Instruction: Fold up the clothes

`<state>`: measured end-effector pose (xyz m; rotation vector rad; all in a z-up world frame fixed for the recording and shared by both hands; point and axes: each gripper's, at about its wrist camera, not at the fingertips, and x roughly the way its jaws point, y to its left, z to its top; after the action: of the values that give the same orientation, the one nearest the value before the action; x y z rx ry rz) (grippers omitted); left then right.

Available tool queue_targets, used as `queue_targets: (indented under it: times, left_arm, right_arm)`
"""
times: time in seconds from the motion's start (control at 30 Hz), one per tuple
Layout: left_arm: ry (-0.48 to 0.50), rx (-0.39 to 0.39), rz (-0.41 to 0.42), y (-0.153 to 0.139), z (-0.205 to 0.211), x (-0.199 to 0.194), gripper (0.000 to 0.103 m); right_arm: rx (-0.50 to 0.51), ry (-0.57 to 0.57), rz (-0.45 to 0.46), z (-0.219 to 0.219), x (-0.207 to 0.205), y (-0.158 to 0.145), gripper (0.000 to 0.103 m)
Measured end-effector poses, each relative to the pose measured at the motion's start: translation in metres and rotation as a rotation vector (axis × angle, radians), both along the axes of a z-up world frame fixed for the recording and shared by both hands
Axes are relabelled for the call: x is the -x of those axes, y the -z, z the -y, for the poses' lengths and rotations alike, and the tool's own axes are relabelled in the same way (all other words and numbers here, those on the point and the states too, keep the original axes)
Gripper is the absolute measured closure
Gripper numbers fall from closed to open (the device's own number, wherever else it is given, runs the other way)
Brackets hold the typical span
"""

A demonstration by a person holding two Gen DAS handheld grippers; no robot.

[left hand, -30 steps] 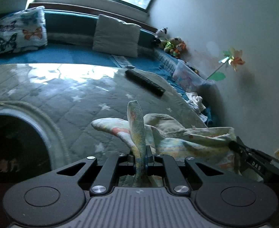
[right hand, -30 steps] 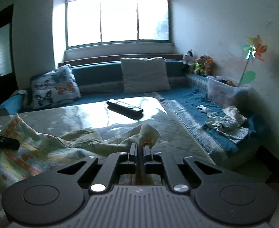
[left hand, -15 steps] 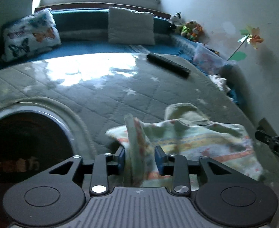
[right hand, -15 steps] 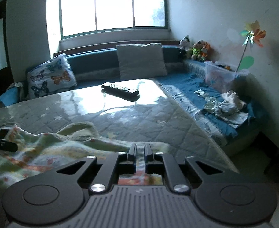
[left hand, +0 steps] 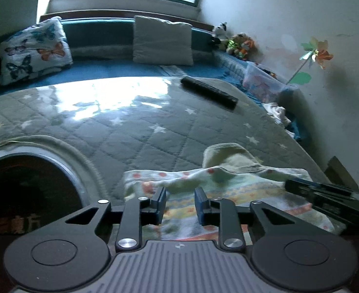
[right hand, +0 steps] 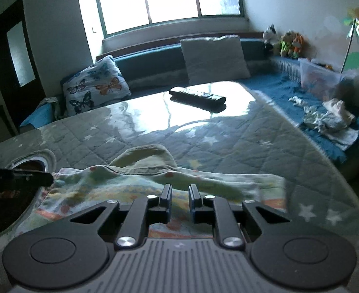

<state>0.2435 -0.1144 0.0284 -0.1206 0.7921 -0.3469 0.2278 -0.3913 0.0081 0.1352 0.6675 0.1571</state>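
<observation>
Your left tool [left hand: 180,204] and right tool [right hand: 180,199] match: black linkage arms, silver screws, round side discs, ribbed grey housing, blue-edged pads.

Soft printed cloth garment [left hand: 218,190] lies on a quilted cover [left hand: 155,131] under glossy clear film.

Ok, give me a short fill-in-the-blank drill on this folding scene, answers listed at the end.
1. The patterned garment lies on a quilted cover printed with white ____.
2. The cushion left of the plain one is printed with ____.
3. The long black object lying near the table's far edge is a ____ control.
4. The plush toys sit in the corner under the ____.

Answers: stars; butterflies; remote; window
</observation>
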Motion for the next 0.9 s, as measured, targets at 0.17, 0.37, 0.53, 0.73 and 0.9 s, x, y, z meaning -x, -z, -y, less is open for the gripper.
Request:
queue_targets:
  times: [0.17, 0.37, 0.53, 0.73, 0.9]
  left_arm:
    - [0.061, 0.016, -0.001, 0.004, 0.017, -0.012, 0.078]
    - [0.096, 0.019, -0.03, 0.016, 0.033, -0.029, 0.082]
    - [0.08, 0.009, -0.057, 0.025, 0.036, -0.041, 0.082]
    - [0.102, 0.019, -0.031, 0.014, 0.033, -0.023, 0.082]
    - [0.137, 0.019, -0.007, 0.005, 0.034, 0.003, 0.082]
  right_arm:
    - [-0.018, 0.004, -0.026, -0.006, -0.019, 0.009, 0.089]
    - [-0.019, 0.017, -0.03, -0.011, -0.03, 0.017, 0.084]
    - [-0.024, 0.011, -0.027, -0.012, -0.032, 0.018, 0.076]
    - [-0.013, -0.042, -0.003, -0.02, -0.013, 0.005, 0.073]
    - [0.021, -0.099, 0.004, -0.035, 0.011, 0.001, 0.069]
